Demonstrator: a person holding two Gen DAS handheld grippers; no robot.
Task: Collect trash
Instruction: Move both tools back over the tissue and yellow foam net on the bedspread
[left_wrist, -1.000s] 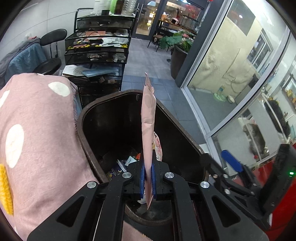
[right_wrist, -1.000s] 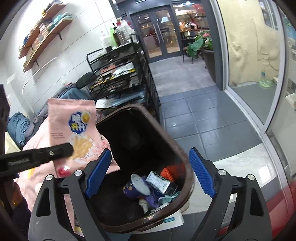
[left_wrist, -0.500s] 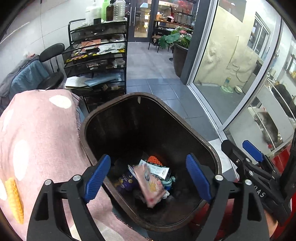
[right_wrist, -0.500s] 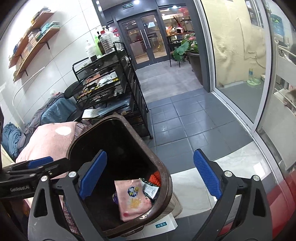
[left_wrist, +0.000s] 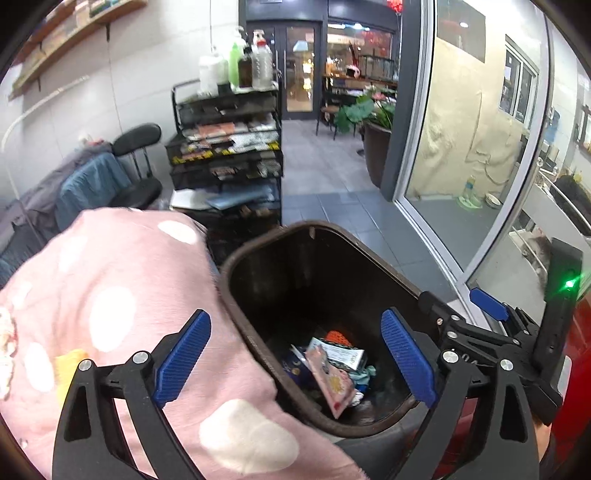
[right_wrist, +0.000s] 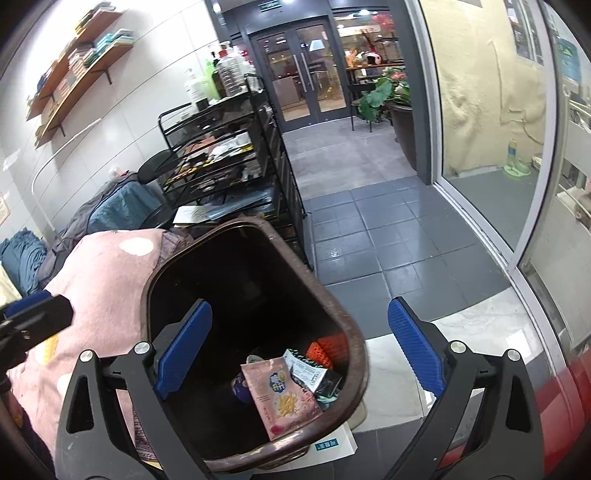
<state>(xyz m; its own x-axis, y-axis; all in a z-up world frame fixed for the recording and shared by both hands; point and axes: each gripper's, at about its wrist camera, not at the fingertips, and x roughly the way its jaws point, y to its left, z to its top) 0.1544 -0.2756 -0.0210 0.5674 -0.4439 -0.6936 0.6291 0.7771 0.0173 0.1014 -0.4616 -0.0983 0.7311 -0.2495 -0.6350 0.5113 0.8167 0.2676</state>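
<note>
- the left gripper (left_wrist: 295, 363) has just been opening; its jaws stand wide with nothing between them, above the near rim of the brown bin (left_wrist: 236, 314).
- the right gripper (right_wrist: 301, 354) is spread wide too and holds nothing.
- the pink snack bag (right_wrist: 280, 395) lies inside the bin on other trash.
- a pink dotted cushion (left_wrist: 110, 295) presses against the bin's left side; tiled floor (right_wrist: 388, 236) lies open on its right.
- the bin's bottom is dark, and the trash under the bag is hard to make out.
</note>
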